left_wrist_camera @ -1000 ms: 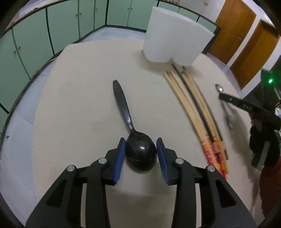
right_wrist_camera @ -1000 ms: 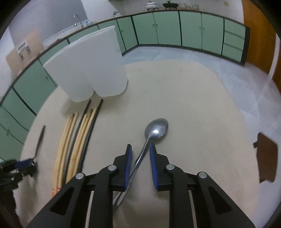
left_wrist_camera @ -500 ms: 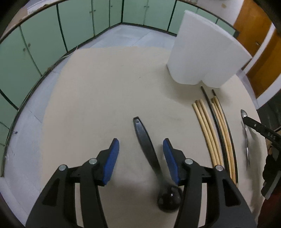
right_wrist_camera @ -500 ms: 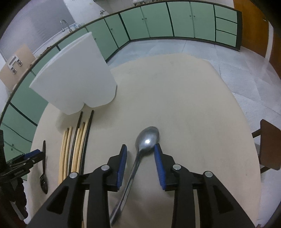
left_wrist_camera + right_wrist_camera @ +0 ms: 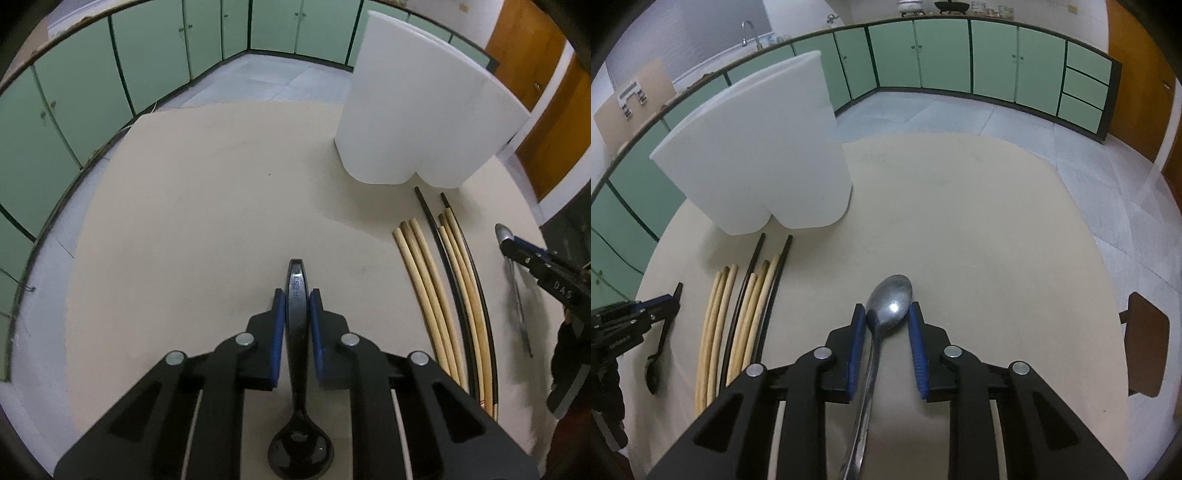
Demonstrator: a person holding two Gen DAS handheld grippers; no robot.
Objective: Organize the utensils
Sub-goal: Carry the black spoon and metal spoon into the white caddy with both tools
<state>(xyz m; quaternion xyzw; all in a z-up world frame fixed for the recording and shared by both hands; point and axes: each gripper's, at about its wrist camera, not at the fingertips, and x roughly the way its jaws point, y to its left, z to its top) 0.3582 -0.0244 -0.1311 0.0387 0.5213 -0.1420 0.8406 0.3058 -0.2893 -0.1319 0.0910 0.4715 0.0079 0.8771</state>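
Note:
My left gripper (image 5: 296, 298) is shut on the handle of a black plastic spoon (image 5: 298, 332), whose bowl lies back under the gripper body. My right gripper (image 5: 886, 314) is open around a metal spoon (image 5: 891, 304); its bowl sits between the blue pads, and the handle runs back under the gripper. Several wooden and black chopsticks (image 5: 439, 280) lie side by side on the beige table between the two spoons; they also show in the right wrist view (image 5: 746, 314). A white two-lobed holder (image 5: 424, 110) stands behind them, also seen in the right wrist view (image 5: 757, 155).
The round beige table (image 5: 192, 206) has its edge at the left and far side. Green cabinets (image 5: 942, 55) line the walls. A brown chair (image 5: 1147, 343) stands off the table's right side. The other gripper shows at each view's edge.
My left gripper moved forward along the black spoon from bowl to handle and shut on it. My right gripper opened from the metal spoon's handle and now sits around its bowl.

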